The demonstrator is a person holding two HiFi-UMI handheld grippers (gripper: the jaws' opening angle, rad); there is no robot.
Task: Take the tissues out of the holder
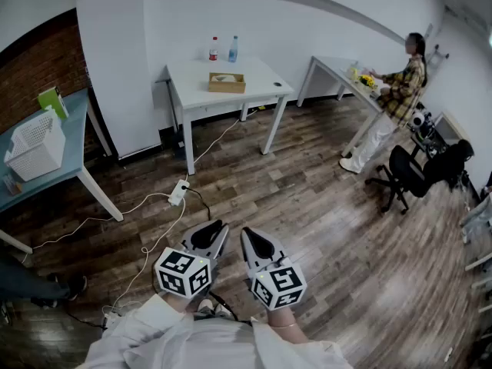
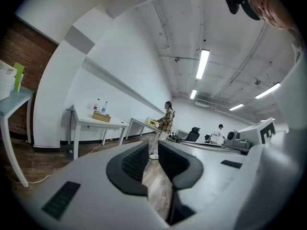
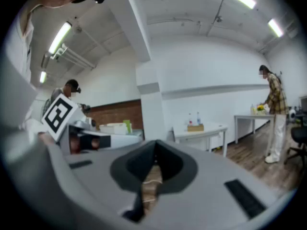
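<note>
Head view: left tongs (image 1: 212, 234) and right tongs (image 1: 257, 243) sat low centre over the wood floor (image 1: 307, 198), well apart from the tissue holder (image 1: 227, 82) on the white bench (image 1: 261, 75), upper centre.
Left gripper view: left tongs (image 2: 153, 150) slightly apart, empty; holder (image 2: 101, 116) mid-left.
Right gripper view: right tongs (image 3: 156, 145) together, empty; holder (image 3: 195, 127) right of centre.

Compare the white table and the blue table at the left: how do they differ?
The white table stands by the white far wall; the blue table stands by the brick wall. The white table bears a wooden holder and two bottles; the blue table bears a white basket and a green box. Both have thin white legs and stand on the wooden floor.
</note>
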